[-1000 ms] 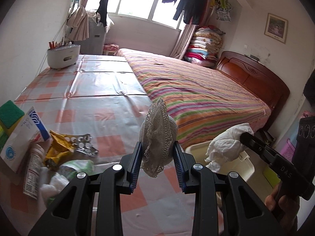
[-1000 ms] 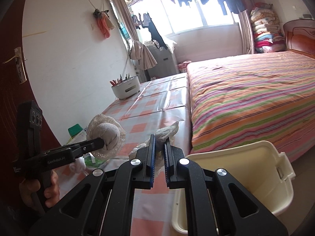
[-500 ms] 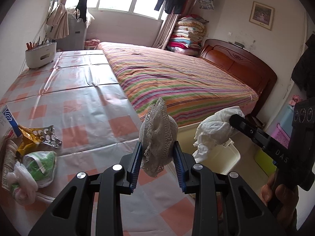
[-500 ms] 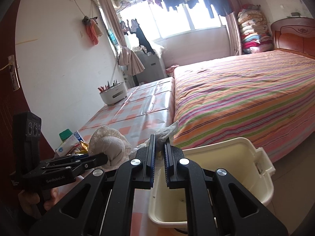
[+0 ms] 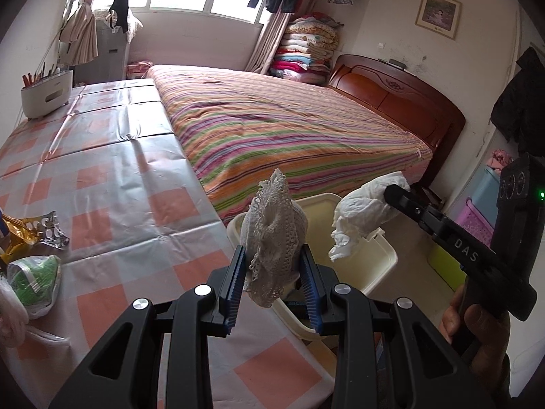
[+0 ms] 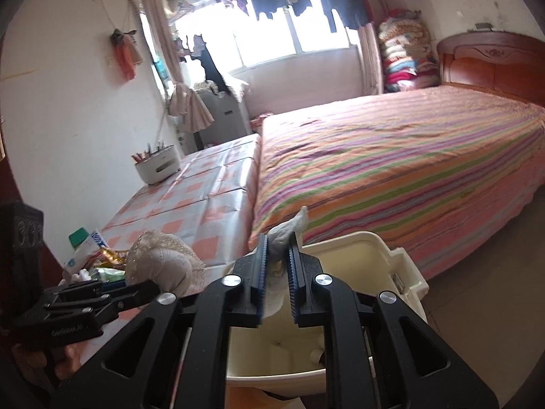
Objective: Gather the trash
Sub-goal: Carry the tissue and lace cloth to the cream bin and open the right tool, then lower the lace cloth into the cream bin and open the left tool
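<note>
A: Left wrist view: the left gripper (image 5: pixel 274 272) has its two blue pads pressed on a cream lace cloth (image 5: pixel 272 235), which stands up between them. It is held over the edge of the table (image 5: pixel 112 184), just above the near corner of the cream bin (image 5: pixel 381 248).

B: And the other one?

A: The right gripper (image 5: pixel 391 192) comes in from the right side, with a hand (image 5: pixel 477 330) on its handle. At its tip there is a crumpled white tissue (image 5: pixel 361 214), hanging above the bin.

B: In the right wrist view, does the right gripper hold the tissue firmly?

A: Its jaws are opening at this moment. The gap is narrow and the tissue (image 6: pixel 282 238) is between the pads, but the picture is blurred, so it is not clear if both pads touch it. The open bin (image 6: pixel 405 272) is directly under it, on the floor beside the striped bed (image 6: pixel 408 163).

B: Is there other trash?

A: Yes, on the checked tablecloth at the left: a gold and silver wrapper (image 5: pixel 30 230) and a green and white packet (image 5: pixel 34 272), well apart from the bin. A white holder with pens (image 5: pixel 46 90) stands at the far end of the table.
</note>
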The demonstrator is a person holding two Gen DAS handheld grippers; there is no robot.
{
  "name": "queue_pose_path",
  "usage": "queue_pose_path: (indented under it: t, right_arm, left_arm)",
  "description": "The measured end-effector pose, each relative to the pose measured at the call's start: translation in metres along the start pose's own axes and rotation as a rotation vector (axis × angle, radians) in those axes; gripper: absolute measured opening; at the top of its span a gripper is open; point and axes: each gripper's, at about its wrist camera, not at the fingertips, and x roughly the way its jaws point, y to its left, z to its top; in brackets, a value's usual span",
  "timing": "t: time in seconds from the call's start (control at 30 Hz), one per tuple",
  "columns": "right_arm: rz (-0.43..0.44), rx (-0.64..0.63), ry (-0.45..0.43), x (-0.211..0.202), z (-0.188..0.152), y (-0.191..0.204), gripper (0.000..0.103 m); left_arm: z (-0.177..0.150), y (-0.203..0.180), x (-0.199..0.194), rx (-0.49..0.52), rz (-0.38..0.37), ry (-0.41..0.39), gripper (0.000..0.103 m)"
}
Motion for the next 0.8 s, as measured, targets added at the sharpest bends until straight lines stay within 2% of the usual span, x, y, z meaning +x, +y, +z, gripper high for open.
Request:
queue_pose_path:
  t: [0.03,0.1,0.43,0.8]
  right_arm:
    - [-0.005,0.011,0.001,0.000,0.000,-0.002,0.034]
    - [-0.009,0.024,-0.007,-0.002,0.000,-0.005,0.052]
    - [0.001,0.093,-0.051,-0.013,0.005,-0.017,0.054]
    - [0.005,0.131,-0.092,-0.021,0.006,-0.022,0.062]
  left_arm:
    - [0.000,-0.002,0.002,0.005,-0.004,0.004,0.031]
    - [-0.001,-0.005,0.004,0.009,-0.007,0.008,0.031]
    - [-0.002,-0.008,0.013,0.010,-0.007,0.025,0.031]
    - [0.007,-0.027,0.027,0.053,-0.022,0.027,0.033]
